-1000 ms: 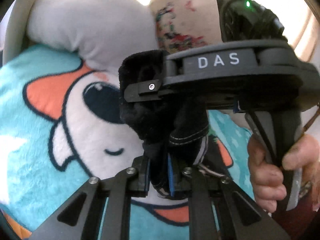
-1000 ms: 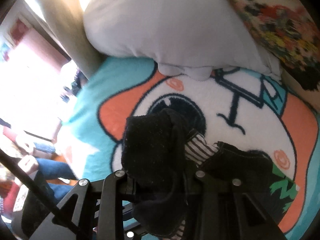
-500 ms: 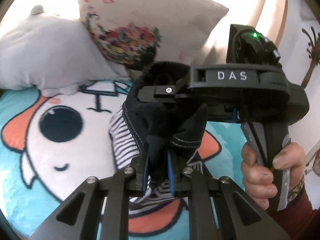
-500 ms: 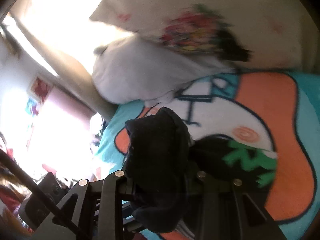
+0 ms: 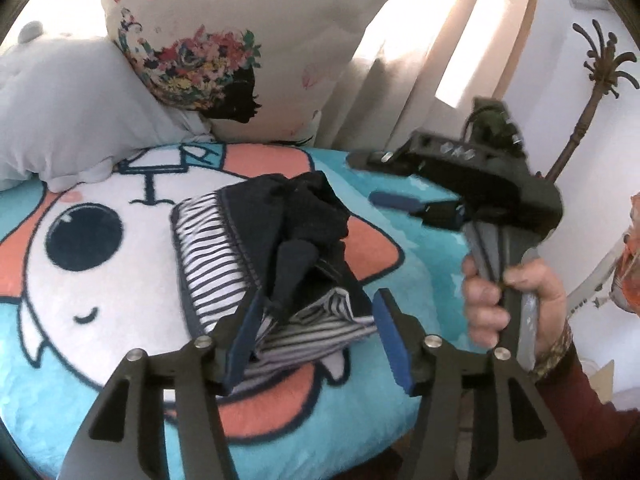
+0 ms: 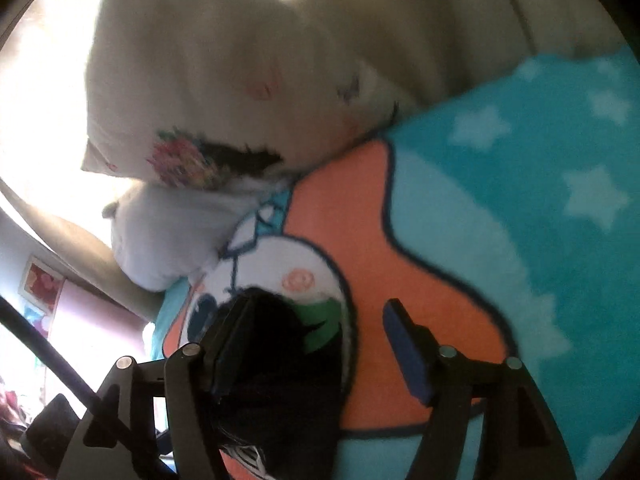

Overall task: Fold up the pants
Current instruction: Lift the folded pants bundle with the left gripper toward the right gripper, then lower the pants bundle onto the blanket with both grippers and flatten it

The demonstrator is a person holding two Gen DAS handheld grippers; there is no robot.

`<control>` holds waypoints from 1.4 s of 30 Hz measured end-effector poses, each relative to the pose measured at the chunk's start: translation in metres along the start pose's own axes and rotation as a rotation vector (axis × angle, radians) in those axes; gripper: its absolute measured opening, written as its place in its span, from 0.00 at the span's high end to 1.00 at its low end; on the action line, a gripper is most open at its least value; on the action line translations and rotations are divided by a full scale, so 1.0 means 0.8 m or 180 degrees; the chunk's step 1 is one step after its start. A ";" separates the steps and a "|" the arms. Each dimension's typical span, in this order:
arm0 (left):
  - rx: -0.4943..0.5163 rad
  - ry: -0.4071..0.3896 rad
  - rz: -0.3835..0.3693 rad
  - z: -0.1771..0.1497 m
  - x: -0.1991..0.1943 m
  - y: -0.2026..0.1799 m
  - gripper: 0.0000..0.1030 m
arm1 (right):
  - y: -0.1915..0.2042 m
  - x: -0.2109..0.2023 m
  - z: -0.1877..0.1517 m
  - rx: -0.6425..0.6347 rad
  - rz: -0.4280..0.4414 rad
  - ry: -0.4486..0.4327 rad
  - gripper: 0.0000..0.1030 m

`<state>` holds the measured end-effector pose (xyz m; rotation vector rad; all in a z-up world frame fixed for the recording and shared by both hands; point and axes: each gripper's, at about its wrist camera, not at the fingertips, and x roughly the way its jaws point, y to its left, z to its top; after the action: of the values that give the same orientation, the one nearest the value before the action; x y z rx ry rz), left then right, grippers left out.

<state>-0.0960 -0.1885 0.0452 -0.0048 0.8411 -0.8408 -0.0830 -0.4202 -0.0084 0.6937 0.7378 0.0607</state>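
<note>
Pants (image 5: 276,248) are lying bundled on the blanket (image 5: 100,360); we are spreading both the left gripper (image 5: 316,336) and right gripper (image 5: 384,184), at two o'clock, releasing them.

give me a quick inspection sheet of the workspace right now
surface: teal cartoon blanket on a bed
job's things: dark pants with striped lining, bunched in a heap, not flat
clutter: grey pillow; floral pillow
grippers: left gripper open, jaws just opened, pants between the pads, not pinched; right gripper open, jaws just opened, off to the side of the pants, held by a hand
cables: nothing seen
surroundings: curtain; white wall with dark palm-shaped ornament
</note>
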 end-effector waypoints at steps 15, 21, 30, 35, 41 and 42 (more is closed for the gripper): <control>-0.0707 -0.0124 0.0299 -0.006 -0.036 0.080 0.42 | 0.086 0.029 -0.063 -0.1070 0.0190 0.0410 0.79; -0.0680 -0.0123 0.0238 0.003 -0.025 0.075 0.42 | 0.059 -0.001 -0.069 -0.0864 0.0216 0.0278 0.86; -0.0657 0.0284 0.0198 -0.001 0.049 0.056 0.42 | 0.005 -0.002 -0.085 -0.0414 0.0264 0.0372 0.86; -0.0748 0.0372 0.0146 -0.010 0.056 0.061 0.38 | -0.012 -0.014 -0.093 -0.0333 0.0173 0.0326 0.74; -0.0687 0.0267 0.0219 -0.008 0.031 0.058 0.38 | -0.010 -0.057 -0.081 -0.0337 -0.0079 0.0027 0.59; -0.0716 0.0260 0.0195 -0.008 0.026 0.059 0.38 | -0.003 -0.067 -0.075 -0.0348 -0.0042 -0.0095 0.59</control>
<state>-0.0618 -0.1679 0.0117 -0.1426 1.0045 -0.6891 -0.1618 -0.4039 -0.0092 0.5843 0.7050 0.0780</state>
